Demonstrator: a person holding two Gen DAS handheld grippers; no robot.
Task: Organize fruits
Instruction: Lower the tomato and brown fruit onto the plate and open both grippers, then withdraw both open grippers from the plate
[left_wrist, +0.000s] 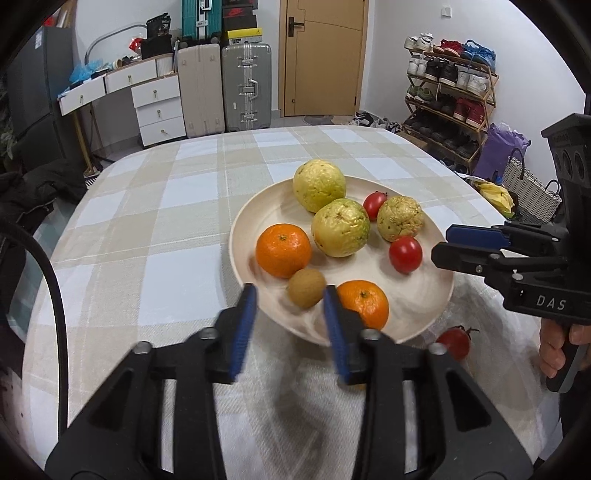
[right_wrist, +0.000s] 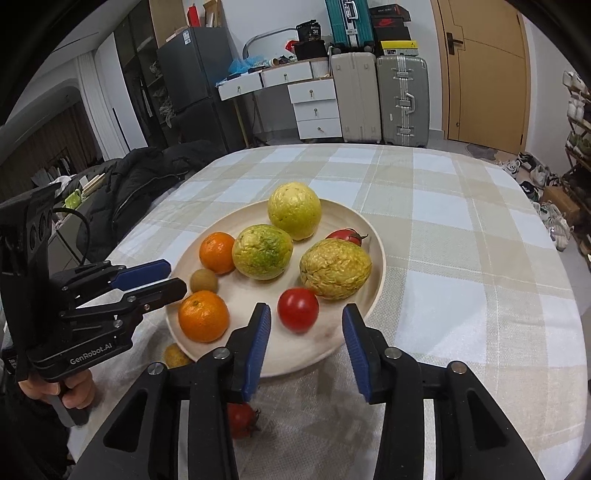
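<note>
A round cream plate on the checked tablecloth holds three yellow-green guavas, two oranges, a brown kiwi and two tomatoes. My left gripper is open and empty above the plate's near rim, just short of the kiwi. My right gripper is open and empty, just short of a tomatoes. One tomato and a small brown fruit lie on the cloth beside the plate.
The table drops off at its rounded edges. Suitcases, a white drawer unit and a shoe rack stand beyond it. A dark coat lies left of the table. A woven basket stands on the right.
</note>
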